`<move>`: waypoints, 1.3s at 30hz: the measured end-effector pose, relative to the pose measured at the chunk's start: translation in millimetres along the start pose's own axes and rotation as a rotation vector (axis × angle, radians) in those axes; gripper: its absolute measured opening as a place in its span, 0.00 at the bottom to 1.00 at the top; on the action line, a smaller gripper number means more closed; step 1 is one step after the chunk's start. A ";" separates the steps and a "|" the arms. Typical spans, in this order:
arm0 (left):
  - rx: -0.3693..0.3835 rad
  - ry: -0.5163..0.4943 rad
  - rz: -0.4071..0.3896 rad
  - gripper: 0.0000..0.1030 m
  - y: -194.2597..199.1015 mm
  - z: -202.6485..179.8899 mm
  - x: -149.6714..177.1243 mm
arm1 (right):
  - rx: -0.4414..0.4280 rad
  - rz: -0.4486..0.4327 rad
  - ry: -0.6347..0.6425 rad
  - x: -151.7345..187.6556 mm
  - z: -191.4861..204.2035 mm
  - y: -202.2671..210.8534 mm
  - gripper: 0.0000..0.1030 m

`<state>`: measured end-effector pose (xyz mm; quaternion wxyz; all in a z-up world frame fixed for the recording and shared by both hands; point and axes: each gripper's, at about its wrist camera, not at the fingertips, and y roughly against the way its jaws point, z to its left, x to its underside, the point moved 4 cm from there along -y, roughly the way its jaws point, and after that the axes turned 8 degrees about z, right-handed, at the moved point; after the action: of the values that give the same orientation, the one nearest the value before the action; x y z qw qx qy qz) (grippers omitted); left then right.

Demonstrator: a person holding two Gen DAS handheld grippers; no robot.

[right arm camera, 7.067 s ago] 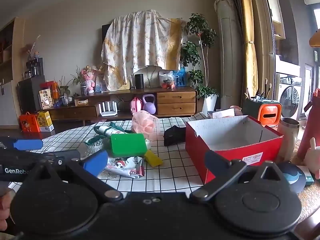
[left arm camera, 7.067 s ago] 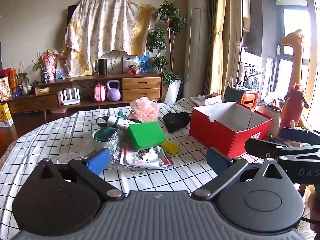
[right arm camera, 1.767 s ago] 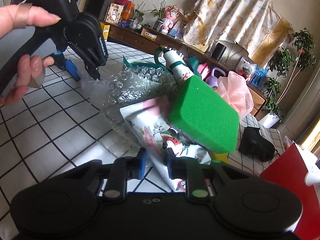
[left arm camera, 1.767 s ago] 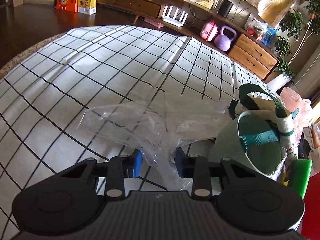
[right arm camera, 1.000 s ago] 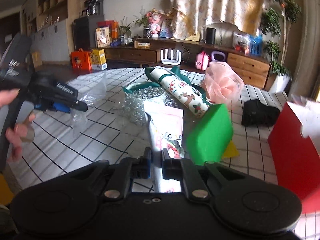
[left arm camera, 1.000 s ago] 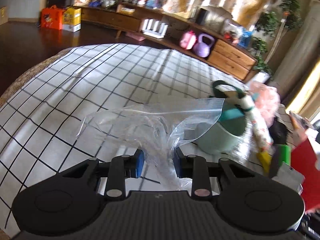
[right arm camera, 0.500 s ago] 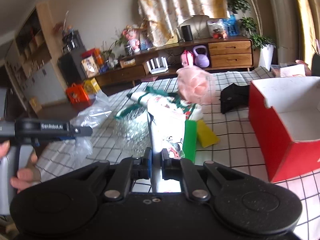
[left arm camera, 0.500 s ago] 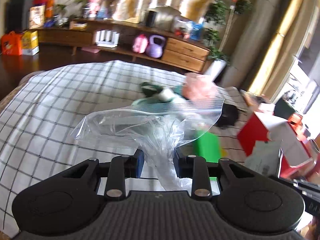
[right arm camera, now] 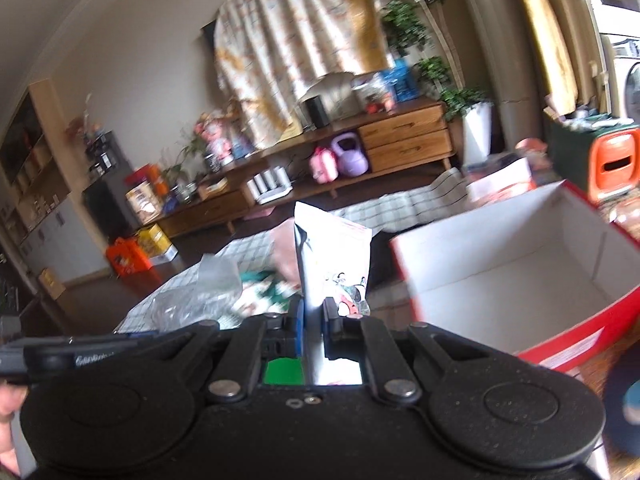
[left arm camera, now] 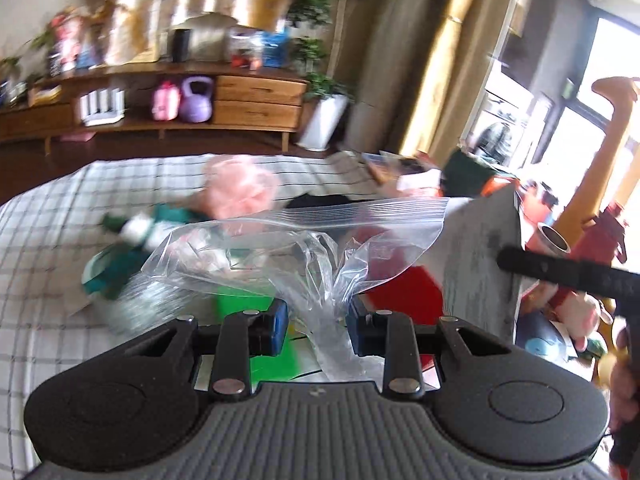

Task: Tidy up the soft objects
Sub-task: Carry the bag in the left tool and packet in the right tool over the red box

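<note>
Only the right wrist view showed the inside of the red box [right arm camera: 516,264], ahead and to the right of the right gripper [right arm camera: 314,322]. This gripper pinched a printed pouch [right arm camera: 332,256] that stood upright, its long axis vertical. The left gripper [left arm camera: 316,330] pinched a clear zip bag [left arm camera: 304,244], its zipper edge lying sideways above the checked tablecloth [left arm camera: 44,240]. A wooden sideboard [left arm camera: 248,96] stood far behind.

Black tool [left arm camera: 316,330] bodies; blue pads [left arm camera: 279,322]; silver screws; ribbed grey grip; white lettering
</note>
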<state>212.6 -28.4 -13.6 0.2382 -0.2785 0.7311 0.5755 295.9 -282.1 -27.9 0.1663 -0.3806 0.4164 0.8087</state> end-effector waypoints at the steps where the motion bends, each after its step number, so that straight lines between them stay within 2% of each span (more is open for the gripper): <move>1: 0.011 -0.015 0.004 0.29 -4.7 -8.9 -4.2 | 0.013 -0.007 -0.005 -4.3 -7.5 0.8 0.07; 10: 0.039 -0.139 0.029 0.29 -55.0 -78.1 -39.1 | 0.130 -0.030 -0.055 -34.9 -79.3 -3.0 0.08; 15: 0.097 -0.194 0.016 0.29 -83.5 -116.9 -57.1 | 0.178 -0.021 -0.077 -42.6 -113.8 -10.5 0.08; 22: 0.101 -0.236 0.111 0.29 -142.9 -160.8 -62.9 | 0.229 0.032 -0.104 -41.9 -154.5 -23.9 0.08; 31: 0.041 -0.235 0.221 0.29 -210.9 -172.4 -64.8 | 0.270 0.104 -0.144 -34.8 -186.9 -53.3 0.08; 35: 0.016 -0.202 0.279 0.29 -234.8 -168.8 -65.2 | 0.280 0.149 -0.172 -27.3 -198.6 -68.5 0.08; 39: 0.003 -0.183 0.337 0.29 -252.9 -169.2 -64.9 | 0.248 0.153 -0.207 -24.2 -202.3 -74.9 0.08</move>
<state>427.6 -230.7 -111.5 0.2044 -0.0984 0.7434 0.6292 452.2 -398.1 -124.2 0.1919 -0.2390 0.5212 0.7965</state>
